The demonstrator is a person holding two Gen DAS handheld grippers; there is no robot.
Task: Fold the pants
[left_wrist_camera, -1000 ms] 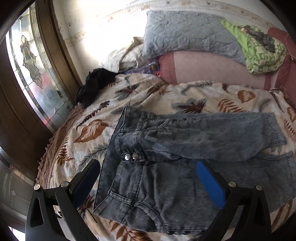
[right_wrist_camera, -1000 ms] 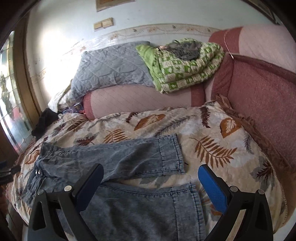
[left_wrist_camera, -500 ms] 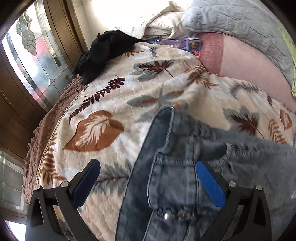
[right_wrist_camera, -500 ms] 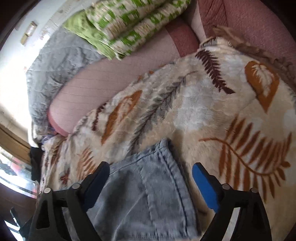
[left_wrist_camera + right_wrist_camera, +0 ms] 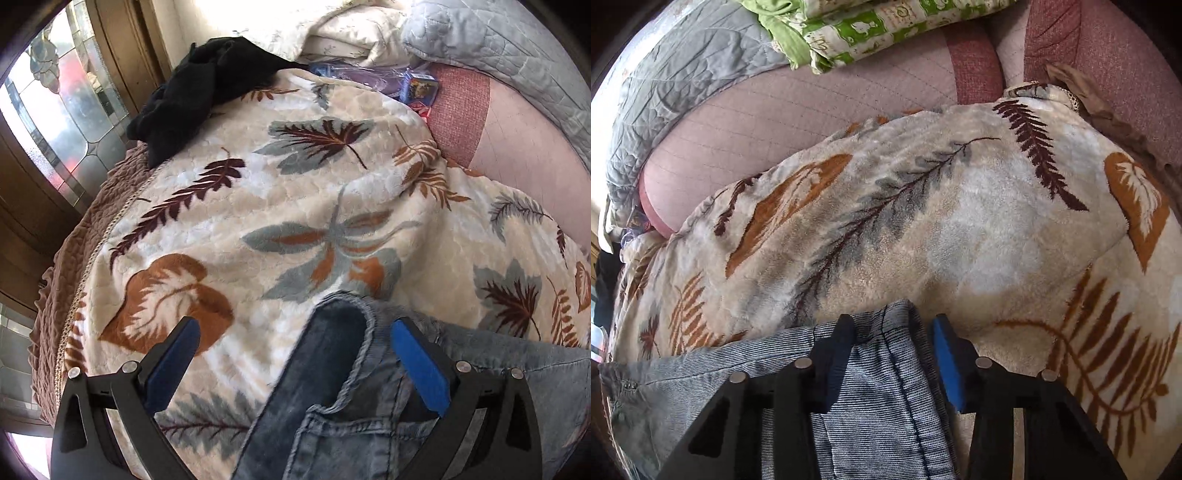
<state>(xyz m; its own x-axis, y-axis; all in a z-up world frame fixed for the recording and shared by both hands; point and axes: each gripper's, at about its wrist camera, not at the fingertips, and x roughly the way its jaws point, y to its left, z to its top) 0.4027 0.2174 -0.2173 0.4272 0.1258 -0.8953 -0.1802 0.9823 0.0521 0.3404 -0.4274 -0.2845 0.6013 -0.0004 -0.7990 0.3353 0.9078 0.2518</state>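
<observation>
On the leaf-patterned blanket (image 5: 280,206) that covers the bed lie the grey denim pants (image 5: 332,417), spread flat, and both claws have dropped close onto opposite ends of them. A second ago each camera took in the whole garment from higher up; now the left wrist view shows only the waistband corner (image 5: 343,314) and the right wrist view only the hem of a leg (image 5: 886,332).

The left gripper (image 5: 291,354) stands wide open, the waistband corner lying between its blue pads with nothing pressed yet. The right gripper (image 5: 890,343), fully spread a second ago, is closing, with the hem between its jaws; the left pad sits at the cloth while a narrow gap remains at the right pad (image 5: 947,365), so the hold does not look complete.

That suggests the fold is about to begin: both ends of one edge are being taken so the pants can be lifted and doubled over. The left claw is probably next to close.

Beyond the pants, a black garment (image 5: 199,92) lies at the blanket's far corner near the stained-glass door (image 5: 55,110). A pink bolster (image 5: 798,122) backs the bed, with a grey quilted pillow (image 5: 687,70) and a green patterned quilt (image 5: 871,29) on top.
</observation>
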